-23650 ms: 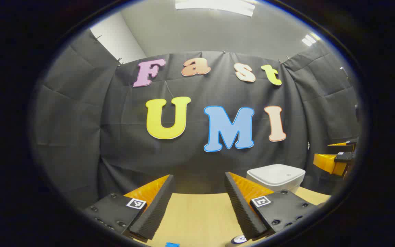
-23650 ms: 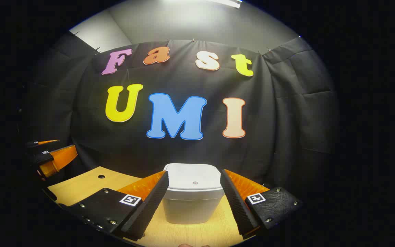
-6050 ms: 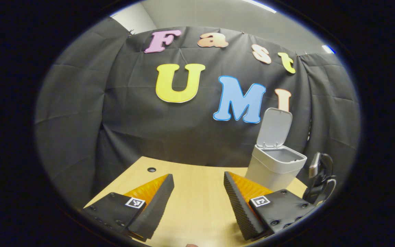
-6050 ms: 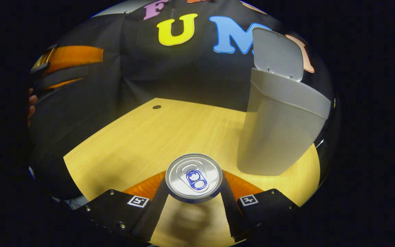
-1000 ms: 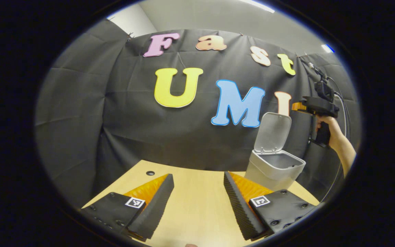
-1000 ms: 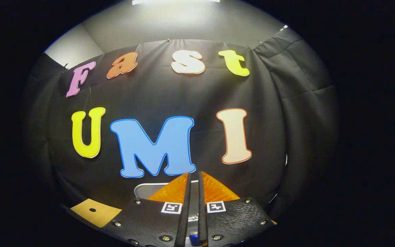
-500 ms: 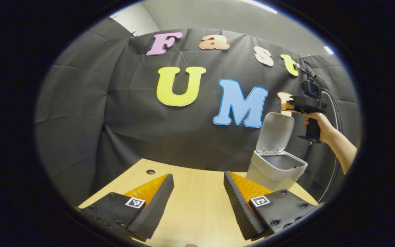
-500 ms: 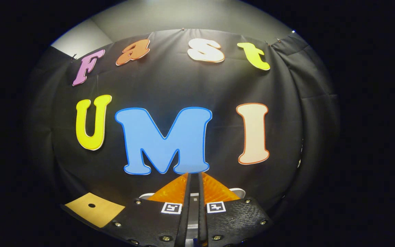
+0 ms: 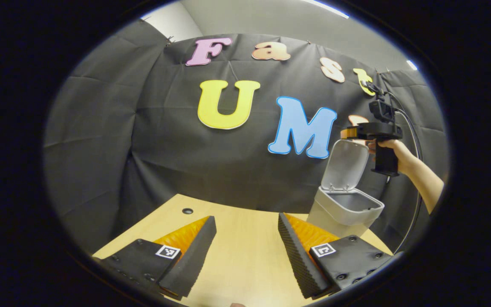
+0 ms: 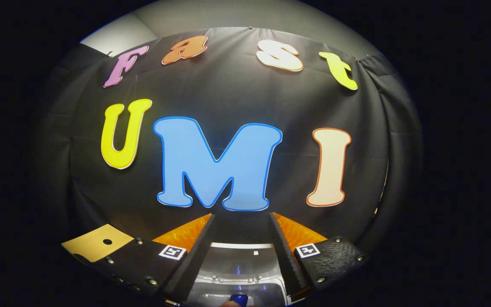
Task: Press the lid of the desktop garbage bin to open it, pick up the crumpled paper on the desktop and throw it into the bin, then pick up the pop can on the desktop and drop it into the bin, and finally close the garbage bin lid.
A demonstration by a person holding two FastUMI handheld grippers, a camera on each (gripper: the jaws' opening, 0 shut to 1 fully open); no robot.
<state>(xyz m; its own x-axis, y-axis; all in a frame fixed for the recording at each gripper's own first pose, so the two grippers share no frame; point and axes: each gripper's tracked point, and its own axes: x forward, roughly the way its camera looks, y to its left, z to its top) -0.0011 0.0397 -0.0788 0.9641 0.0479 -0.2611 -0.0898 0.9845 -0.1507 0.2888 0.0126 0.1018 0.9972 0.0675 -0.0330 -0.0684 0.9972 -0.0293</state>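
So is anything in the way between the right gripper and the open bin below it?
Nothing visible. The right gripper, fingers apart, hangs by the top of the lid, which stands upright behind the bin and its uncovered mouth. Something small and blue shows below the fingers; I cannot tell what.

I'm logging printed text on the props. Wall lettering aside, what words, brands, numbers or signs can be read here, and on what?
Readable words or numbers: none.
On the left gripper and the right gripper, square markers: black-and-white patterns, not text.
On the garbage bin and its lid: plain, no label seen.
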